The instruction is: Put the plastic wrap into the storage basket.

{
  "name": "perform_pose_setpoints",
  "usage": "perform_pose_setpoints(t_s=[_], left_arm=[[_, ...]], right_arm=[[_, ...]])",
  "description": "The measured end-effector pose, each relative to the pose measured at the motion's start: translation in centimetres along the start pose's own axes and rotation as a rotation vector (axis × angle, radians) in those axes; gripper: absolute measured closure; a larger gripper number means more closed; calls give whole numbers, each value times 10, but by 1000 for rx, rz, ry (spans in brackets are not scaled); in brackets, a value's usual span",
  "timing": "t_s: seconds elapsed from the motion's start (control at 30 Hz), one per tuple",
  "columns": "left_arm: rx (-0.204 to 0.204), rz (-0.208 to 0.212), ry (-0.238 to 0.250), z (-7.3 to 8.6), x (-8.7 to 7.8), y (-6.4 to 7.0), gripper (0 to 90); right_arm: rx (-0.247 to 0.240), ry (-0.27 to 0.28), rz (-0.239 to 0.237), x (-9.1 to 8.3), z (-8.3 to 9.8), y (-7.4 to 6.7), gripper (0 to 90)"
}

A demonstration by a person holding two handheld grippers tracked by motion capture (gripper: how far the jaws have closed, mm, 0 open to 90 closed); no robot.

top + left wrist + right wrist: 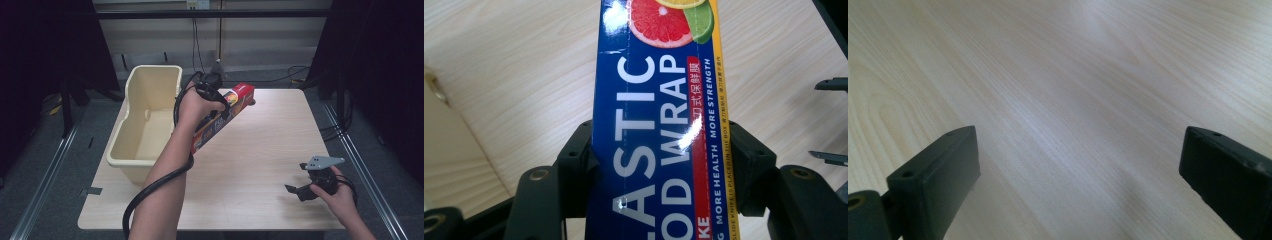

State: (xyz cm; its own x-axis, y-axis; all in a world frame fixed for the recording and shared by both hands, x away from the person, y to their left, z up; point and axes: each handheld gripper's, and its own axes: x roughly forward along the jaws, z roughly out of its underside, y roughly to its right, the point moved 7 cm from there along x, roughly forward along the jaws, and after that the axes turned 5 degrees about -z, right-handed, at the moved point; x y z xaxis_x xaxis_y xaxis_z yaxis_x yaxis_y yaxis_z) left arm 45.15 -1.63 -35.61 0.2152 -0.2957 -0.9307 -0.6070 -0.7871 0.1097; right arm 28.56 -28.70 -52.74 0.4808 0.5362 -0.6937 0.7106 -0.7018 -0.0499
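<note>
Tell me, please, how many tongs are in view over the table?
2. The left tongs, near the cream bin, clamp the plastic wrap box; the right tongs hang open at the table's near right.

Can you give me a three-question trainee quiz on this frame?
1. What does the left gripper hold?
2. True or false: the right gripper is clamped on something.
3. What does the cream tub contain: A nothing visible, B a bottle, C a towel?

Key: 1. the plastic food wrap box, clamped between its jaws. 2. False; its jaws stand open over the bare table. 3. A.
</note>
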Motion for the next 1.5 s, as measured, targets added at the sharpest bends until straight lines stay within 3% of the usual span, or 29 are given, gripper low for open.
perform_pose_setpoints(t_s=[0.1,0.2,1.5], left_arm=[[5,-6,-3,0,-7,-3,407],[-18,4,5,0,-12,-5,407],[-157,-67,38,15,-86,-49,407]], right_arm=[[1,-1,-1,0,0,0,28],[0,-6,0,1,0,-1,28],[-8,-20,4,2,1,-2,28]])
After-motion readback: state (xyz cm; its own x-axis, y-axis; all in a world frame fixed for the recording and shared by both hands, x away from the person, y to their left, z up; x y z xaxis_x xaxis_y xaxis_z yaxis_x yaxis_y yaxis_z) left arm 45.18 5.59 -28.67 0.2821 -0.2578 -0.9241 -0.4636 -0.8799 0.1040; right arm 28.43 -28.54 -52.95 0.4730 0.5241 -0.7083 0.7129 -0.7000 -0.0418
